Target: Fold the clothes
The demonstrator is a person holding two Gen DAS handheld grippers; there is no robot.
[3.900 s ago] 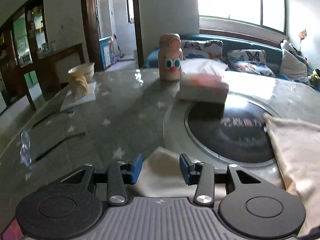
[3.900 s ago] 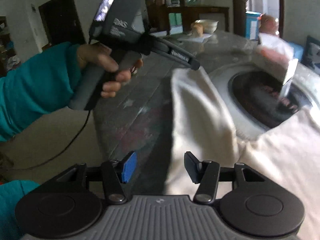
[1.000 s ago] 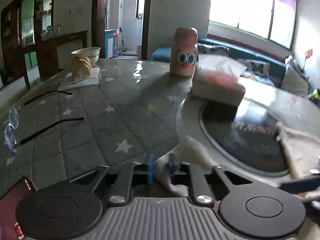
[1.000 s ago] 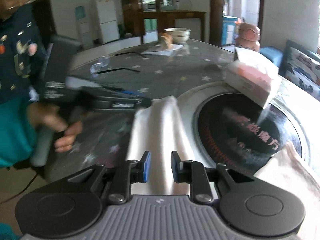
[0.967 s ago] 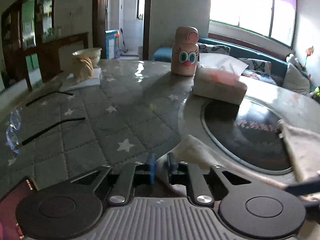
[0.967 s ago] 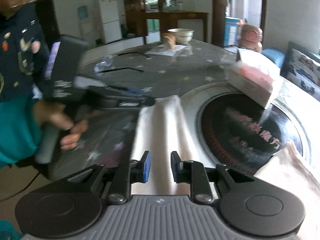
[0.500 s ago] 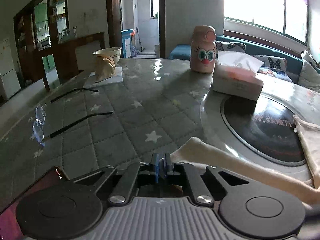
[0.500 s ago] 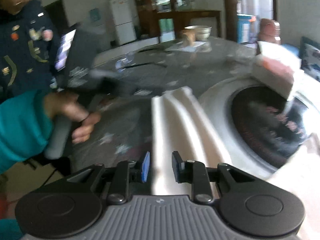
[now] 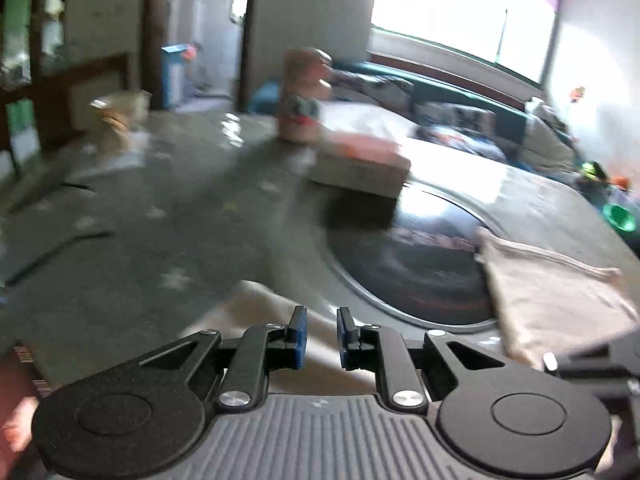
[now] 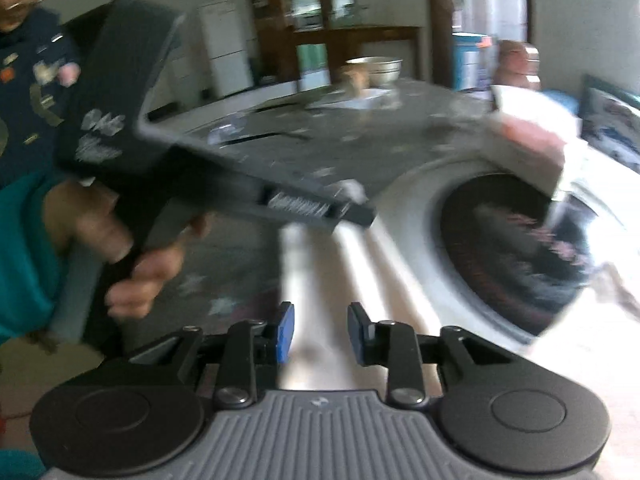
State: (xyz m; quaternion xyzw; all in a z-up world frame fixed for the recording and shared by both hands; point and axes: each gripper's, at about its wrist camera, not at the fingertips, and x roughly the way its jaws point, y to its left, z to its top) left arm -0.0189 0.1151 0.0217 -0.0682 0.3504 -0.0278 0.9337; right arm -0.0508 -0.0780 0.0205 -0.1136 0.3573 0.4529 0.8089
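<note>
The cream garment (image 10: 320, 264) lies on the table (image 9: 132, 264), a long ridged strip running straight ahead from my right gripper (image 10: 319, 334) toward the left gripper (image 9: 319, 334); a second flap (image 9: 548, 280) rests by the dark round inset (image 9: 404, 256). Both grippers are equally near. Right fingers stand narrowly parted astride the cloth; left fingers narrowly parted over its end. Blur hides any contact.

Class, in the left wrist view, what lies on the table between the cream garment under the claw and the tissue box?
The dark round turntable set in the table, seen in the left wrist view.
</note>
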